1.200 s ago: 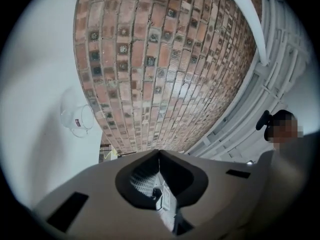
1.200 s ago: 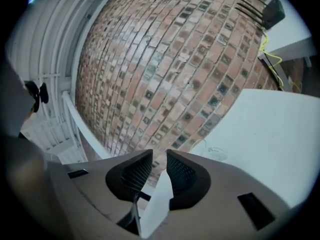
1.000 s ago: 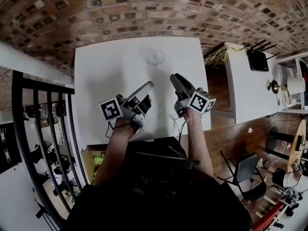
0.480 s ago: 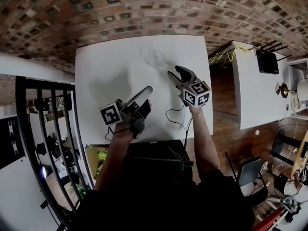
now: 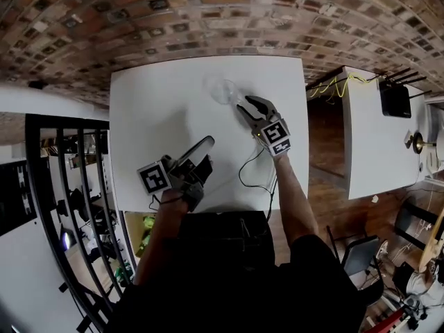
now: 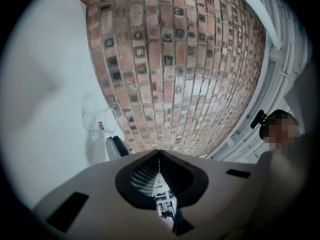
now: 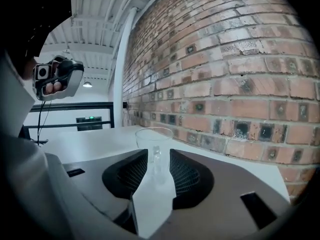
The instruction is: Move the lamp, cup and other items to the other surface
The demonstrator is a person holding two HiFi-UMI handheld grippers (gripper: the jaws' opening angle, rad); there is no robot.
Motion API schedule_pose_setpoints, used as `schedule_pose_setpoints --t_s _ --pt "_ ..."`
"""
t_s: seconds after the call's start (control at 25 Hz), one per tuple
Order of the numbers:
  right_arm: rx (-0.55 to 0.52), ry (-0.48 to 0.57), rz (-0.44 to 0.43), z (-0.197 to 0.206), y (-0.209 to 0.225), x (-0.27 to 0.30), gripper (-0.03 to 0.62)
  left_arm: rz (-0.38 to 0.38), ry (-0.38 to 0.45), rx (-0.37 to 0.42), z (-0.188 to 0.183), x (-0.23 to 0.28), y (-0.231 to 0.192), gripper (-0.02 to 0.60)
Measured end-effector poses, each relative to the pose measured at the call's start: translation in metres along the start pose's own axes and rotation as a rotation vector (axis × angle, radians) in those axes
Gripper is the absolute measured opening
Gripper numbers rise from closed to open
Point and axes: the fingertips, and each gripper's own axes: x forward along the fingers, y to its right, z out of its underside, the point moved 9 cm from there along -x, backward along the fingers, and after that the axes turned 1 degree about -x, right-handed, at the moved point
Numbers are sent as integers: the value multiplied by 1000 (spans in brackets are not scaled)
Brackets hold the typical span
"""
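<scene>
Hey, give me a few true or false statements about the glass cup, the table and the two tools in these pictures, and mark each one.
1. The clear glass cup stands upright on the white table. True.
2. The right tool is clamped on the cup. False: its jaws stand apart, having just been closing, and the cup's handle shows in the gap, not pressed.
3. The left tool has its jaws together with nothing between them. True.
4. The table stands against a smooth white wall. False: it meets a red-brown brick wall.
5. The cup is full of dark liquid. False: it looks empty.
</scene>
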Motion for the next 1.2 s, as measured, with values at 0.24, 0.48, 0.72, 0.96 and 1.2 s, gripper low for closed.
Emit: schedule_pose_setpoints --t_s 0.24,0.48,0.72,0.96,1.2 --pt "-13 39 -62 11 5 16 149 -45 -8 -2 -1 4 -9 15" --pt "-25 79 -101 21 13 24 78 -77 -29 -1 2 13 -14 17" --pt "-23 103 -120 23 11 28 52 -103 -38 -8 4 14 -19 15" --pt "80 148 -96 16 7 20 51 -85 -45 3 3 15 -16 17" --pt "210 205 -63 2 2 4 51 -58 -43 4 0 7 -11 15"
